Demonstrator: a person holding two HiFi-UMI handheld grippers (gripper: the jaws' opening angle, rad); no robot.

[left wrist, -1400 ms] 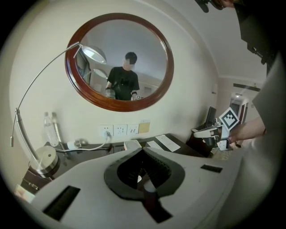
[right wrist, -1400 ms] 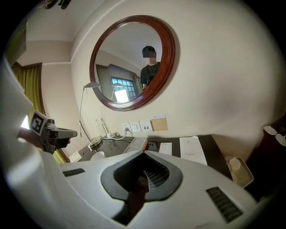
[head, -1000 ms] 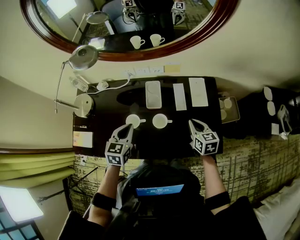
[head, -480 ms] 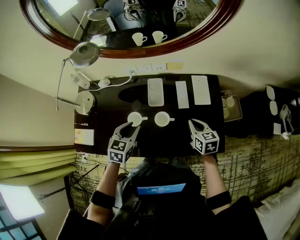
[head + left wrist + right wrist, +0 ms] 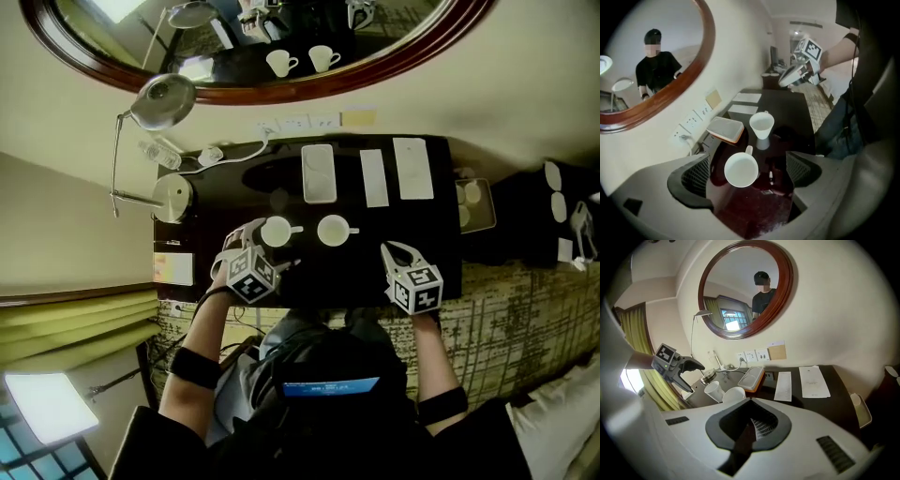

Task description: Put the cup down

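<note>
far left: desk lamp at the table's back corner, clear of the work.

left gripper: jaws have just been opening and now stand spread wide, pointing steeply down. the cup is between them, upright on the dark table, rim up. there's a gap to the pad on each side and nothing touches, so i read it as set down and let go.

its handle points right, toward the second cup, which is near but apart with its handle turned the same way. looks like the two are meant to sit as a pair in front of the tray.

further right, two paper sheets lie flat near the wall. not part of this.

right gripper: jaws pressed together, nothing in them. it hangs over the table's front right edge, well apart from both cups. my guess is it's parked there so it clips nothing.

judgement: task is basically done. what's left is backing the left gripper up and away with the jaws wide. the risk is a jaw catching the handle or nudging the second cup.
</note>
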